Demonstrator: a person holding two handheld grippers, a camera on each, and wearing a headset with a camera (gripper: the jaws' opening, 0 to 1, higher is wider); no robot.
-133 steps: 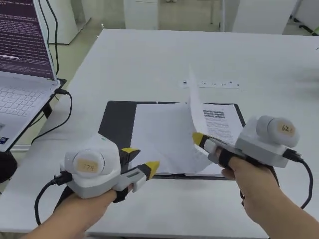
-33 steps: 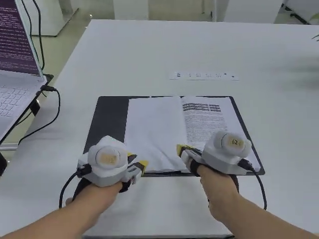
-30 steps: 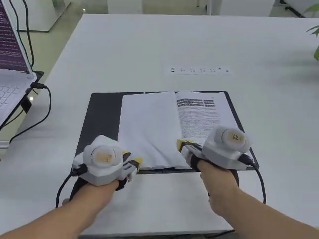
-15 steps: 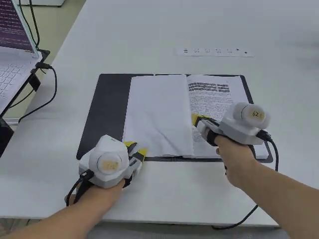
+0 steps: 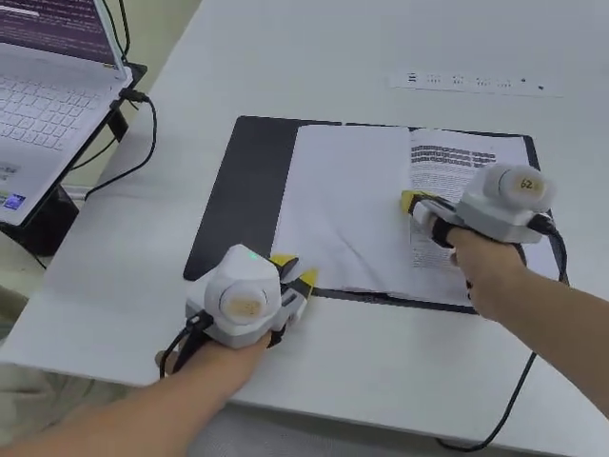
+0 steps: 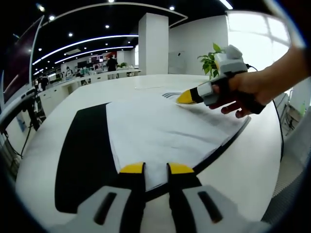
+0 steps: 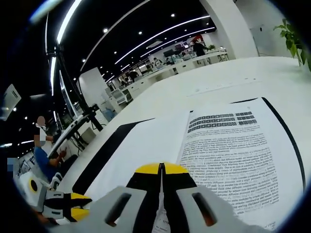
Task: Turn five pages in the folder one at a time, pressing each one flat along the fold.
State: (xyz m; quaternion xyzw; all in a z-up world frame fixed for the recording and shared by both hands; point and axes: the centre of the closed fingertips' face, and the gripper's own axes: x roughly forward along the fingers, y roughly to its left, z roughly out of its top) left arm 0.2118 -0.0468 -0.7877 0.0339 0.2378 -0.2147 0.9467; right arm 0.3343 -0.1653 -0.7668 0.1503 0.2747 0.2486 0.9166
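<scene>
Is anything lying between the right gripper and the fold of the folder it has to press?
Nothing visible does. The right gripper, jaws shut, has its tips right at the fold between the blank page and the printed page. The left gripper sits apart at the blank page's near edge.

Black folder (image 5: 240, 190), white pages (image 5: 344, 205), white table (image 5: 285, 67)

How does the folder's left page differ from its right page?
The left page is blank; the right page carries printed text. The left page looks faintly rippled, the right page smoother. Both lie open in the black folder, meeting at the fold where the shut right tool rests.
</scene>
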